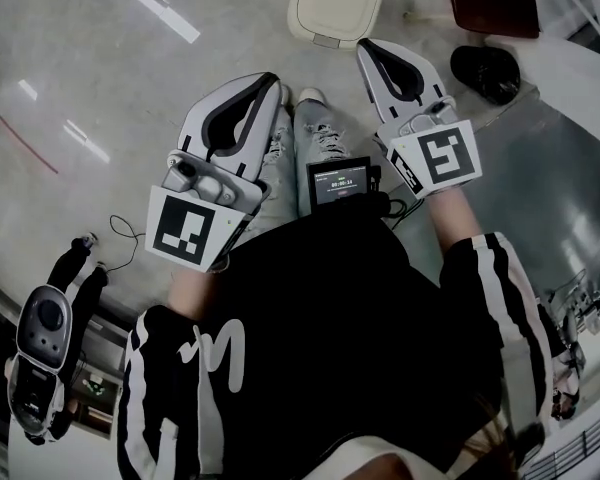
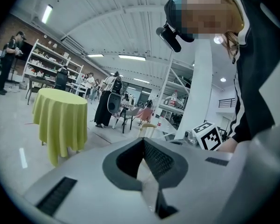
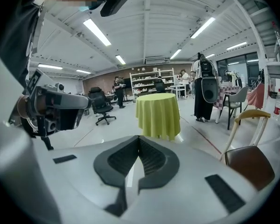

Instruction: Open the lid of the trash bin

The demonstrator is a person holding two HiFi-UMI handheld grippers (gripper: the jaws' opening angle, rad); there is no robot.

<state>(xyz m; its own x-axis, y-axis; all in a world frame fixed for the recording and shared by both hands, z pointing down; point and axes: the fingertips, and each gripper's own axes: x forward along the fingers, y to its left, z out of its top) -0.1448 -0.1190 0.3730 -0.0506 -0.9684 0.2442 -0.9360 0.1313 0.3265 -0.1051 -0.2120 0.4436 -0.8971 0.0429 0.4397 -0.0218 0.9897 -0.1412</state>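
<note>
Head view showed the trash bin (image 1: pixel 335 3) standing on the floor (image 1: pixel 110 78) just beyond your shoes (image 1: pixel 310 96), its lid down. You held your left gripper (image 1: pixel 273 88) and right gripper (image 1: pixel 366 48) short of it, each with jaws pressed together on nothing.

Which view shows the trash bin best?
Head view: the cream trash bin shows from above on the floor, slightly cropped at the top edge. The left gripper view and right gripper view aim elsewhere, and neither shows the bin.
</note>
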